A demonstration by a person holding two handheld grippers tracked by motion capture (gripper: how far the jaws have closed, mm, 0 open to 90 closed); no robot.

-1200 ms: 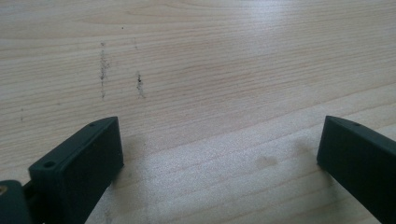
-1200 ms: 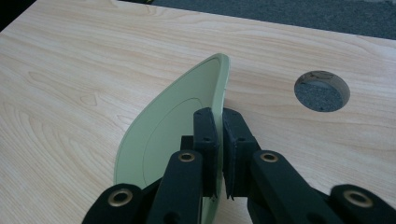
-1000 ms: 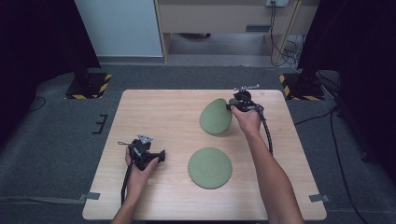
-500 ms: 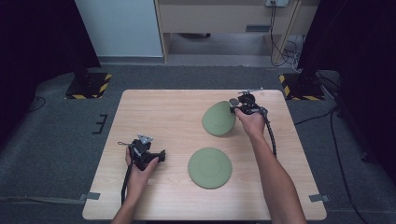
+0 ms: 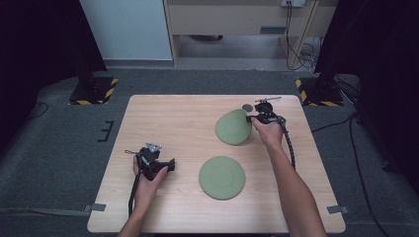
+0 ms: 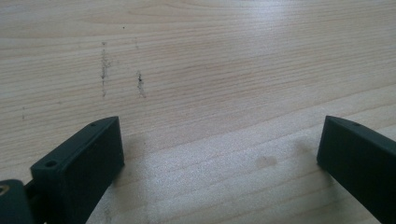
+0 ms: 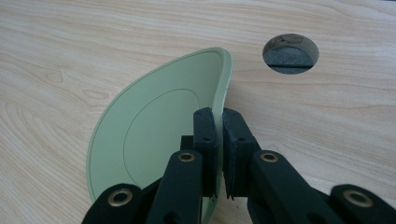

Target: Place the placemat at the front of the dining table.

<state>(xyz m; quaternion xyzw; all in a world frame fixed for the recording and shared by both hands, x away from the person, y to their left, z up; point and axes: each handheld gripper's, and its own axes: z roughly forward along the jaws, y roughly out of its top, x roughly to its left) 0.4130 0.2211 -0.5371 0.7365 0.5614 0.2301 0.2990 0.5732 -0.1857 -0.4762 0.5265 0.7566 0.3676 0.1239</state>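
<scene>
At far right of the worktop (image 5: 173,123) | my right tool (image 7: 218,135) pinches the rim of a tilted green plate (image 7: 154,135), its low edge near the wood | thin grip, it may slip or swing against the cable hole (image 7: 290,53) | left tool (image 6: 219,154) wide open, empty, near left | second plate (image 5: 222,177) flat, near centre.

Quick count: two green plates, one lying flat (image 5: 222,177) near the front of the desk (image 5: 168,123), the other tilted up on edge (image 5: 233,127) toward the back right. Two handheld grippers, left (image 5: 170,165) and right (image 5: 251,119). One round hole (image 5: 247,107) in the desktop. Two yellow-black striped floor bases, one (image 5: 94,90) per side, the other (image 5: 316,91) at right.
</scene>
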